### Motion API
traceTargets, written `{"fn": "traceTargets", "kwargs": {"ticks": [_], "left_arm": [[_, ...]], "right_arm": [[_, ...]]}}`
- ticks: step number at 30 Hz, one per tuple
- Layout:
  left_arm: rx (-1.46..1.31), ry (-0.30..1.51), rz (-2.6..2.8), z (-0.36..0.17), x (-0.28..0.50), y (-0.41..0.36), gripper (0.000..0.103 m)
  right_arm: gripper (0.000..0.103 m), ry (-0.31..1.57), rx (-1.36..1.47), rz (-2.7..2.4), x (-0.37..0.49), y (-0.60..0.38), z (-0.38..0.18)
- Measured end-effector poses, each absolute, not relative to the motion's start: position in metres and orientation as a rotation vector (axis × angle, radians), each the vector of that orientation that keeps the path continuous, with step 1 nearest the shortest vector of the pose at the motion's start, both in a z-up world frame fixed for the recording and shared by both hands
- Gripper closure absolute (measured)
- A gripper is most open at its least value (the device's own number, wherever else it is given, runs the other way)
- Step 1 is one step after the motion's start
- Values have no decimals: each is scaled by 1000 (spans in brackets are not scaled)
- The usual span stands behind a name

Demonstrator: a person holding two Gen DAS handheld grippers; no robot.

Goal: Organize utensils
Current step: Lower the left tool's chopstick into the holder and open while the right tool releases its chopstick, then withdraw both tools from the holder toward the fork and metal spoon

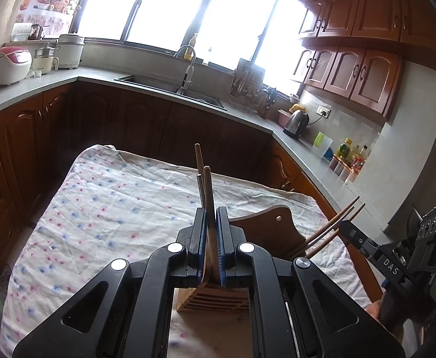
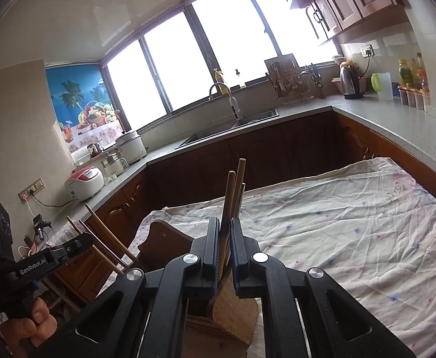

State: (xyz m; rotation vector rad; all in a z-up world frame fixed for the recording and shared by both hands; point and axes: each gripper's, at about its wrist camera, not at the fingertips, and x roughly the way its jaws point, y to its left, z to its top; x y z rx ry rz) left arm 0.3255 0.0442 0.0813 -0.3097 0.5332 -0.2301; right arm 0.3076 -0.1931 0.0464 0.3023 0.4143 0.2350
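My left gripper [image 1: 211, 232] is shut on a bundle of utensils [image 1: 206, 197]: a wooden slotted spatula whose head shows below the jaws, plus thin sticks like chopsticks. My right gripper [image 2: 224, 244] is shut on another bundle of utensils [image 2: 232, 197]: a wooden spatula with a solid head and chopstick-like sticks. Both bundles stand upright above a table with a floral cloth [image 1: 113, 208]. A wooden holder [image 1: 273, 228] stands on the table between the grippers; it also shows in the right wrist view [image 2: 164, 238]. Each view shows the other gripper and its sticks at the edge.
Kitchen counters wrap around the table, with a sink [image 1: 170, 86], dish rack [image 1: 249, 89], kettle [image 1: 296, 123], bottles [image 1: 349, 155] and rice cookers [image 1: 7, 65]. Dark wooden cabinets stand below and upper cabinets [image 1: 352, 59] hang at right.
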Motion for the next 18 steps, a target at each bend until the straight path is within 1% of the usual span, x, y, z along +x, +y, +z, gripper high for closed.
{"fn": "traceTargets", "kwargs": {"ticks": [1,2,3,4,5,6,7,9,10,11,12,14,17,18], "left_arm": [[-312,539,-234,81,325,44,92],[-317,540,-235,81,323,45,83],[-322,538,-231,81,322,46,73],[-324,534,-226,81,319,48,68],[-325,531,-220,81,317,49,62],[-328,528,-215,81,314,50,58],[-331,529,-211,81,312,51,55],[-336,526,-197,82,307,53,38],[-335,524,-188,83,305,53,34],[-332,522,-176,83,301,55,24],[-329,517,-164,84,297,56,17],[-327,515,-142,84,290,58,10],[-349,535,-143,83,277,63,9],[-355,541,-147,82,272,63,8]], "right_arm": [[91,415,310,237,307,-194,46],[89,415,319,237,307,-196,46],[87,414,327,232,305,-197,46],[79,411,338,227,303,-200,47],[62,405,349,226,301,-202,47],[55,397,358,232,299,-203,48],[49,388,360,231,296,-205,50],[49,378,357,227,291,-206,52],[43,378,360,229,289,-207,53],[34,378,366,234,287,-208,53],[30,376,370,239,285,-209,54],[21,366,370,240,277,-211,56],[11,356,381,254,265,-213,57],[11,354,384,258,260,-214,57]]}}
